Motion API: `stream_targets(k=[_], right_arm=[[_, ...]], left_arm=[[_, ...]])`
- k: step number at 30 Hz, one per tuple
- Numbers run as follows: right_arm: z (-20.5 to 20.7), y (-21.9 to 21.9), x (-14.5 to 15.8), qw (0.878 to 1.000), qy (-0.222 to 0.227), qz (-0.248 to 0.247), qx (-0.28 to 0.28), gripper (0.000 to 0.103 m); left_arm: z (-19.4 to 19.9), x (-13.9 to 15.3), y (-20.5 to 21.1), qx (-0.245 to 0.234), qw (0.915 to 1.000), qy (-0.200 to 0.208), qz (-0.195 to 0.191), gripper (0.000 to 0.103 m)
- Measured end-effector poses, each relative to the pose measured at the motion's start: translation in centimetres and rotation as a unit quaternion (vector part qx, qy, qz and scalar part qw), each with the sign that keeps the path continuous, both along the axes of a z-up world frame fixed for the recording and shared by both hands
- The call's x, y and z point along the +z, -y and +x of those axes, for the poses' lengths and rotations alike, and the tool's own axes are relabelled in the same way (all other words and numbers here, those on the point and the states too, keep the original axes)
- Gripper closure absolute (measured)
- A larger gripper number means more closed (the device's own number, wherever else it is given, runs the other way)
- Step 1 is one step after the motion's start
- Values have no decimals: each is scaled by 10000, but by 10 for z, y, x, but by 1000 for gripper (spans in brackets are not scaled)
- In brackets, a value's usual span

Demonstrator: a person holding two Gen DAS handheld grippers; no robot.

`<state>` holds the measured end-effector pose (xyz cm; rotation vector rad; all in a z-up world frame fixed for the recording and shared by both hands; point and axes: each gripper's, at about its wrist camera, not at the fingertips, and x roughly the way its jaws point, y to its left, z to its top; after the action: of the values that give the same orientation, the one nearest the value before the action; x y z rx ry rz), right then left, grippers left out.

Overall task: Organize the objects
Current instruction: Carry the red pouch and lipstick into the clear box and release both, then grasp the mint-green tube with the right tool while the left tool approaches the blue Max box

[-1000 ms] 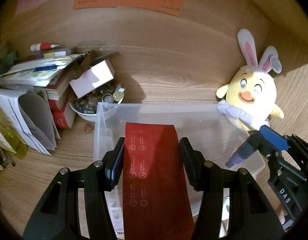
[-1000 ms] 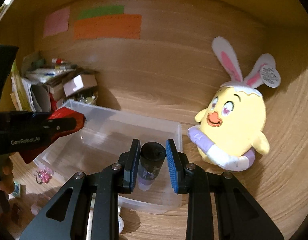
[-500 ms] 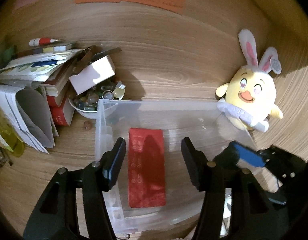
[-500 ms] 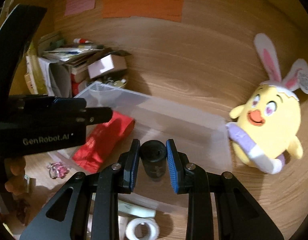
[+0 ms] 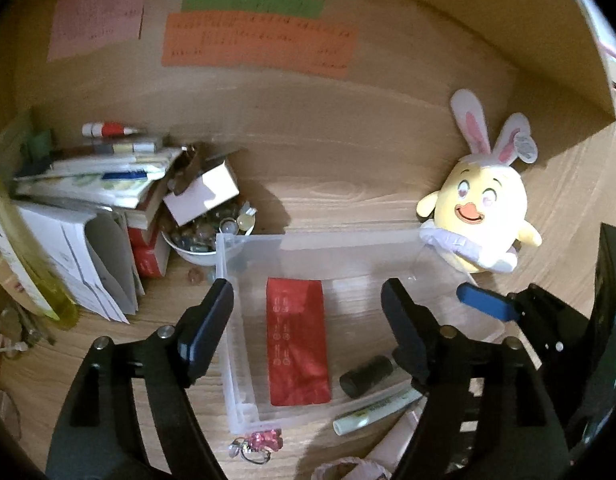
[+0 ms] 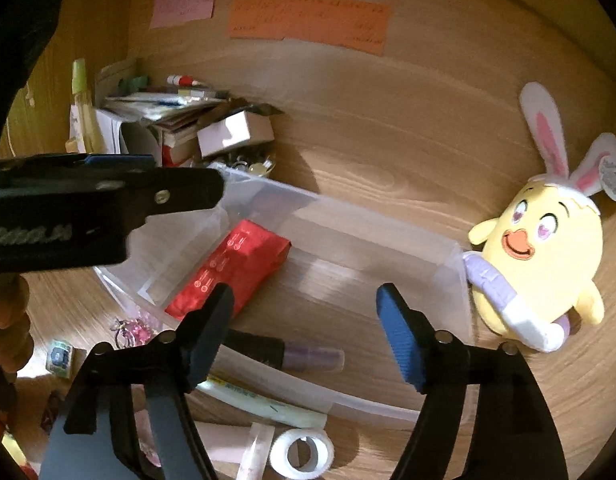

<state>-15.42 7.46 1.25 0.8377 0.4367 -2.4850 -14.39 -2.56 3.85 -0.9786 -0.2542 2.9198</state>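
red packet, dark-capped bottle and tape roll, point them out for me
red packet (image 5: 298, 340), left wrist view, middle of its flat top face
dark-capped bottle (image 6: 312, 358), right wrist view, its purple body, lying in the bin
tape roll (image 6: 302, 450), right wrist view, white rim of the ring

Both wrist cameras look steeply down and forward at close range, left view square-on, right view oblique from the right, sharing the clear bin (image 5: 320, 240) (image 6: 348, 216) and plush chick (image 5: 482, 216) (image 6: 548, 248).
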Motion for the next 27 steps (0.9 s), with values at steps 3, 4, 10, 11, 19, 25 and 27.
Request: stream_targets(k=[3, 4, 10, 11, 19, 25, 27], right_arm=[[4, -8, 8, 9999, -41, -68, -65, 22], [6, -11, 11, 9999, -66, -82, -80, 22], [21, -32, 23, 9995, -179, -156, -188, 21], [24, -37, 25, 9995, -158, -194, -203, 20], [44, -65, 28, 9985, -133, -372, -368, 8], [59, -83, 25, 9978, -118, -361, -551, 6], [64, -87, 21, 9977, -58, -368, -574, 5]], left_arm=[[10, 8, -2, -1, 9999, -107, -92, 17], [14, 10, -2, 4, 9998, -142, -115, 13], [36, 17, -5, -11, 9994, -237, -261, 5], [40, 18, -5, -3, 9993, -240, -285, 5], [63, 12, -9, -14, 9985, -171, -524, 5], [75, 0, -8, -9, 9991, 8, -420, 4], [78, -5, -8, 13, 9990, 78, -435, 4]])
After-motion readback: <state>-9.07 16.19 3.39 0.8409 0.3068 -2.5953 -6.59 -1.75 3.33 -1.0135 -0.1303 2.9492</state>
